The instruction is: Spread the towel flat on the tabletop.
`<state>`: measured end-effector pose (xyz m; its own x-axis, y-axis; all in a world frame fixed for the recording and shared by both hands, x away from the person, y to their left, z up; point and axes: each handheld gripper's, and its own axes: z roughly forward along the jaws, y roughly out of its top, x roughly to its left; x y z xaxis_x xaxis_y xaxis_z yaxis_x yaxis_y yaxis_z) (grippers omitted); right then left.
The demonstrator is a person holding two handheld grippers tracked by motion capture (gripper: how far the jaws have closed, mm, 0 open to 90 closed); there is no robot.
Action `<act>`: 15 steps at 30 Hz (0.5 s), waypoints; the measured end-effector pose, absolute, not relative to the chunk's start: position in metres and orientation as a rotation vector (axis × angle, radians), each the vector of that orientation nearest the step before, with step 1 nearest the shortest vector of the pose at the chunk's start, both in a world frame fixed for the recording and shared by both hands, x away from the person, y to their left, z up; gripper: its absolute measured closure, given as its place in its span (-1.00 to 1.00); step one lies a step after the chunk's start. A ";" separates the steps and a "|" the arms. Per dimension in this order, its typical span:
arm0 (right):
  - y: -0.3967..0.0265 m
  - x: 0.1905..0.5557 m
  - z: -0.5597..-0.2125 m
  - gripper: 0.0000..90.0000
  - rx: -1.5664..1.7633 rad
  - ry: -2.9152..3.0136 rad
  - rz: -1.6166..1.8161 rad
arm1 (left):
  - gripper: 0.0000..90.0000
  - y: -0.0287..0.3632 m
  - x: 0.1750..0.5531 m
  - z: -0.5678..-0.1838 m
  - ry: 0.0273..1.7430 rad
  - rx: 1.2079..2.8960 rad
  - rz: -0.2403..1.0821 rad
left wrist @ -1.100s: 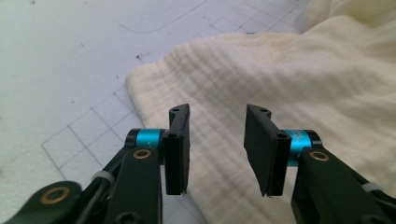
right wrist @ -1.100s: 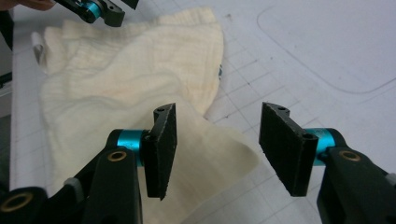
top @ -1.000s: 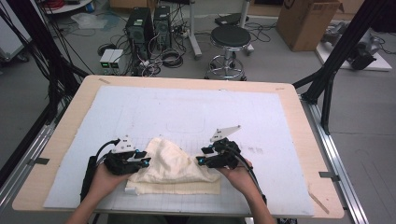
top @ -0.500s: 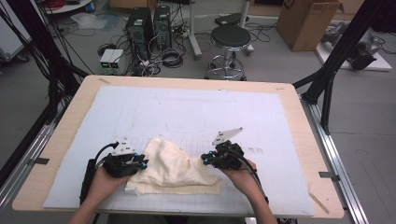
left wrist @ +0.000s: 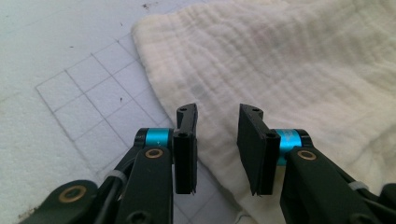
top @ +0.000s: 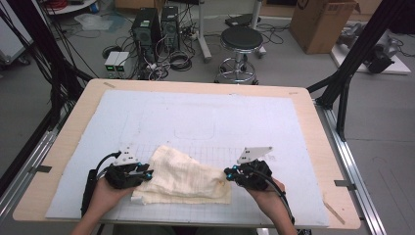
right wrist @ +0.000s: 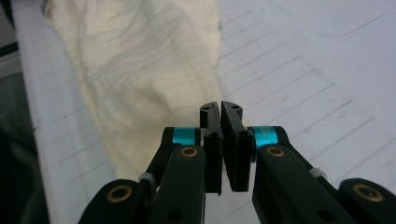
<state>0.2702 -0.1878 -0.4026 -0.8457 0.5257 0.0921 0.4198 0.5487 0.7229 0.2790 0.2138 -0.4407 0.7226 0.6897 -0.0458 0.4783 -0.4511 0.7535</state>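
Grey floor (top: 293,73) runs behind the wooden table (top: 313,127), whose top carries a pale gridded mat (top: 195,117). Past the table's far edge stands a round black stool (top: 240,41) on a chrome base — and left of it two black computer towers (top: 156,24) with tangled cables (top: 178,58) and small white boxes (top: 116,61) on the floor. A cardboard box (top: 320,22) sits beyond the far right corner. Black frame struts (top: 352,63) slant down on the table's right side, dark cables (top: 44,63) hang on its left — light is even, soft.

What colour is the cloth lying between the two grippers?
Cream, an off-white with a fine crinkled weave; the cloth shows best in the left gripper view.
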 end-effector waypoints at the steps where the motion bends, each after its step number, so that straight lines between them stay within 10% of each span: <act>1: -0.188 0.268 -0.406 0.93 0.816 2.656 1.183 | 0.51 0.214 0.279 -0.441 0.884 2.132 0.339; 15: -0.181 0.261 -0.410 0.91 0.776 2.683 1.234 | 0.52 0.204 0.314 -0.427 0.928 2.019 0.370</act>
<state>0.2612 -0.1813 -0.4095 -0.8673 0.4812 0.1275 0.4101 0.5454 0.7310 0.3138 0.2036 -0.4270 0.6793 0.7295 -0.0798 0.4743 -0.3535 0.8063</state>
